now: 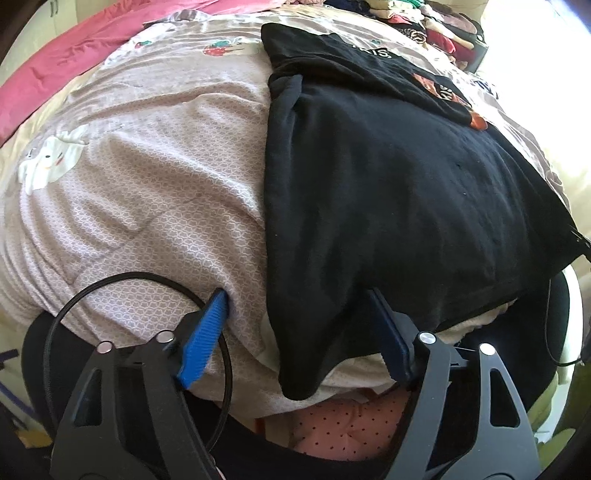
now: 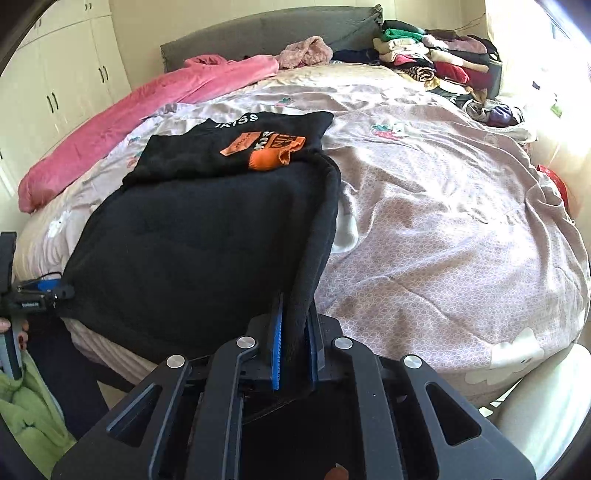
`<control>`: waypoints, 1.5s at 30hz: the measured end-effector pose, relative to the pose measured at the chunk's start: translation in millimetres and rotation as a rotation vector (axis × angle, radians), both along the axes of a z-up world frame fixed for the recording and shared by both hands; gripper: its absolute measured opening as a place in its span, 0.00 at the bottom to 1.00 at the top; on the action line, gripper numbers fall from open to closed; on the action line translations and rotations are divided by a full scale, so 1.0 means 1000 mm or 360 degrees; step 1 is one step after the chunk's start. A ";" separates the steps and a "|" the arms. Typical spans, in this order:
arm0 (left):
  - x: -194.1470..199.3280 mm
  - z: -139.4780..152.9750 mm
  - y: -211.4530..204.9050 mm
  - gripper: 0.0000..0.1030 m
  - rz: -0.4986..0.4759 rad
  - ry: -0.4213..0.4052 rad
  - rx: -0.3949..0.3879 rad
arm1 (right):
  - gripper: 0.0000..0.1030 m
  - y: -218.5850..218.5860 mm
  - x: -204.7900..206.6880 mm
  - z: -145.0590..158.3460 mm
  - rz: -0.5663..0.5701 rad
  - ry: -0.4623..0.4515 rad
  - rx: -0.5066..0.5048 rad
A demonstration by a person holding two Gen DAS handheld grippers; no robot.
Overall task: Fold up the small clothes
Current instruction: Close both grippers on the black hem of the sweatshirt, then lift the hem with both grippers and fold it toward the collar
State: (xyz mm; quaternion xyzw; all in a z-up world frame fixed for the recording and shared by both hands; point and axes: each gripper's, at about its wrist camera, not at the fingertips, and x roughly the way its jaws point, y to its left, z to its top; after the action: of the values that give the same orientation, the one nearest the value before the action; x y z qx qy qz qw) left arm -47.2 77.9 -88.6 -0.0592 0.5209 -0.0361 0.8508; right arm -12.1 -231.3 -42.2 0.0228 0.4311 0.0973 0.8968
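A black garment (image 1: 388, 192) with orange and white print lies spread on the bed, its near part hanging over the bed's front edge. It also shows in the right wrist view (image 2: 192, 251). My left gripper (image 1: 295, 314) is open, its blue fingers (image 1: 207, 332) astride the garment's near left corner without clamping it. My right gripper (image 2: 295, 350) is shut on the garment's near right edge, a fold of black cloth pinched between the blue pads (image 2: 276, 354). The left gripper (image 2: 40, 291) shows at the garment's left corner in the right wrist view.
The bed has a lilac patterned cover (image 2: 443, 221). A pink blanket (image 2: 129, 122) lies along its far left side. A pile of folded clothes (image 2: 432, 59) sits at the far right by the grey headboard (image 2: 258, 33). White wardrobes (image 2: 55, 81) stand at left.
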 end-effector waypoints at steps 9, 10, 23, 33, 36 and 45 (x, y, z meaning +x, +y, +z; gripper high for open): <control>-0.008 0.007 -0.009 0.37 -0.0066 -0.0019 -0.0021 | 0.24 0.007 0.000 -0.009 0.0008 0.0067 -0.0085; -0.007 0.007 -0.009 0.37 -0.0066 -0.0017 -0.0022 | 0.35 0.007 0.000 -0.010 -0.0002 0.0069 -0.0099; -0.010 0.016 -0.008 0.06 -0.0082 -0.0063 -0.0057 | 0.23 0.005 0.011 -0.038 -0.0047 0.0219 -0.0253; -0.012 0.040 -0.004 0.05 -0.0083 -0.0172 -0.0115 | 0.09 -0.012 0.003 -0.022 -0.0049 0.0150 -0.0101; -0.012 0.044 -0.003 0.05 -0.0082 -0.0187 -0.0119 | 0.18 -0.011 0.006 -0.025 -0.0079 0.0174 -0.0161; -0.010 0.043 -0.005 0.05 -0.0098 -0.0184 -0.0104 | 0.09 -0.007 0.015 -0.038 -0.0025 0.0235 -0.0132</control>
State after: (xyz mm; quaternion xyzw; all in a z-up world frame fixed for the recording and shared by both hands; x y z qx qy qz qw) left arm -57.6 73.2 -46.0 -0.0686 0.4711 -0.0826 0.8755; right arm 2.6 -238.2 -80.0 -0.0040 0.4994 0.0704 0.8635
